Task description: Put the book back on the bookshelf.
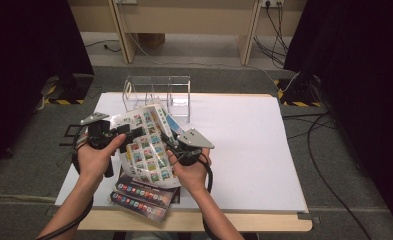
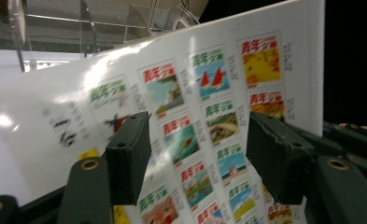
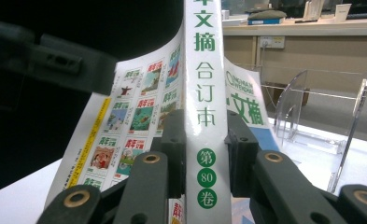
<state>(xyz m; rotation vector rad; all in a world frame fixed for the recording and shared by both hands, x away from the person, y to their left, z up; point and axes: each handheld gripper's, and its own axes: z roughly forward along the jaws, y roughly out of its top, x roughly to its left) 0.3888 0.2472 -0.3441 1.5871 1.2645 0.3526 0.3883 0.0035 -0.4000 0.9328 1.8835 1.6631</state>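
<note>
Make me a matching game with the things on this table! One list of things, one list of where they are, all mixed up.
Things:
1. thick white book
2. clear rack
3. dark book
4. right tongs

Places:
A. flat by the near table edge
B. standing at the far table edge
C. clamped on a spine
D. lifted between both hands

Pairs: 1-D, 2-B, 3-A, 4-C

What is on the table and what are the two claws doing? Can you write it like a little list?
held thing: thick white book, lifted off the table
right gripper: shut on the book's spine
left gripper: jaws open, facing the cover
behind: clear plastic rack, standing upright
in front: dark book, lying flat by the near edge
surface: white table
</note>
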